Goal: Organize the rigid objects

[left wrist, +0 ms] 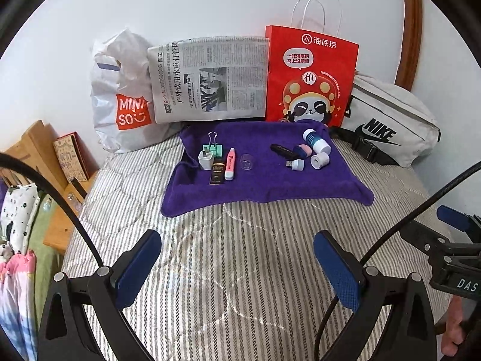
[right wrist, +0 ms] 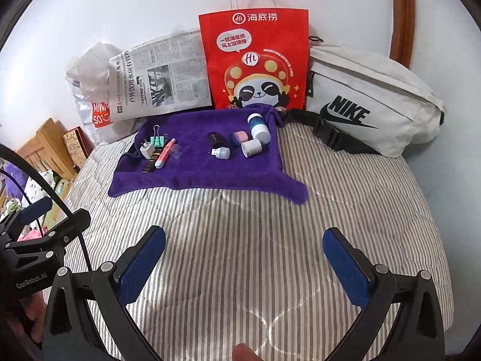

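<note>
a bed covered in a grey-and-white striped quilt (left wrist: 240, 255) fills the scene, with a rumpled deep purple towel (left wrist: 264, 186) spread flat near the wall. two hand-held grippers hover low over the bare quilt in front of the towel, well apart from everything on it.

the left gripper (left wrist: 237, 267) has its two blue-padded fingers spread wide and holds nothing. the right gripper (right wrist: 243, 266) is likewise spread wide and empty.

the small rigid things lie in two loose groups on the towel. on the left side sit a white square plug adapter (left wrist: 206, 160), a mint green binder clip with wire handles (left wrist: 214, 147) just behind it, a small dark rectangular bar with gold lettering (left wrist: 217, 173), and a pink-and-white pen-shaped tube (left wrist: 230, 164) beside the bar. a clear little plastic cap (left wrist: 247, 162) lies just to the right of the tube. on the right side are a black usb stick (left wrist: 282, 151), a pink-and-navy eraser-like block (left wrist: 303, 151), a small white usb plug light (left wrist: 297, 164), a white bottle with a teal band lying on its side (left wrist: 315, 142), and a short white cylinder cap (left wrist: 320, 160), all close together.

against the white wall behind stand a white plastic shopping bag with an orange logo (left wrist: 126, 96), a folded newspaper (left wrist: 210, 81), a red paper carrier bag with a cartoon panda (left wrist: 309, 78), and a pale canvas waist bag with a black strap (left wrist: 387, 123).
</note>
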A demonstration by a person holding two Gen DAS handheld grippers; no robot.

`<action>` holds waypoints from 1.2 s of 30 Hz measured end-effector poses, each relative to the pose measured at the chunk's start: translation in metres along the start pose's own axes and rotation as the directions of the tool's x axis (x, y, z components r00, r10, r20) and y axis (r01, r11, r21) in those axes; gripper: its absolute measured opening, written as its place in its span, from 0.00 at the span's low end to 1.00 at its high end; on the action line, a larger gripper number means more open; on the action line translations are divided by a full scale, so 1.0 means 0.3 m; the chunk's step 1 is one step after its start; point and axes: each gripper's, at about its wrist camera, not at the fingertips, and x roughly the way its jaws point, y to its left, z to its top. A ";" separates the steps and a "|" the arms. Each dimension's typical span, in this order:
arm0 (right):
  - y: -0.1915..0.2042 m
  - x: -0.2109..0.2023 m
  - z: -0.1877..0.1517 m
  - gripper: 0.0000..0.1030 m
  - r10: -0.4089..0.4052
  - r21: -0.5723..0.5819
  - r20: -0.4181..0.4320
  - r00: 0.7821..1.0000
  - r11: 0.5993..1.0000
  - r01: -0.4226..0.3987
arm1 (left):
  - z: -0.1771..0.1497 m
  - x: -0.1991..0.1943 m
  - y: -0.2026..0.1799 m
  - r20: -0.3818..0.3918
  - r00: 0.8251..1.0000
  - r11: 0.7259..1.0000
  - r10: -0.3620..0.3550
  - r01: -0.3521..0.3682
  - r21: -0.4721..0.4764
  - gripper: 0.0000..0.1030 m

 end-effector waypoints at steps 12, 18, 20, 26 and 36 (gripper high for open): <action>-0.007 -0.026 -0.016 1.00 -0.033 -0.020 0.008 0.999 0.999 0.033 | -0.019 -0.004 -0.026 -0.014 1.000 1.000 0.005 -0.005 0.026 0.99; -0.009 -0.026 -0.021 1.00 -0.038 -0.025 0.005 0.999 0.999 0.038 | -0.020 -0.006 -0.019 -0.016 1.000 1.000 0.010 -0.009 0.019 0.99; -0.008 -0.026 -0.021 1.00 -0.038 -0.023 0.005 0.999 0.999 0.038 | -0.020 -0.005 -0.017 -0.019 1.000 1.000 0.007 -0.007 0.017 0.99; -0.010 -0.029 -0.021 1.00 -0.039 -0.023 0.007 0.999 0.999 0.039 | -0.020 -0.002 -0.016 -0.020 1.000 1.000 0.012 -0.012 0.016 0.99; -0.016 -0.037 -0.017 1.00 -0.047 -0.029 0.014 0.999 0.998 0.047 | -0.019 -0.004 -0.018 -0.021 1.000 1.000 0.010 -0.010 0.012 0.99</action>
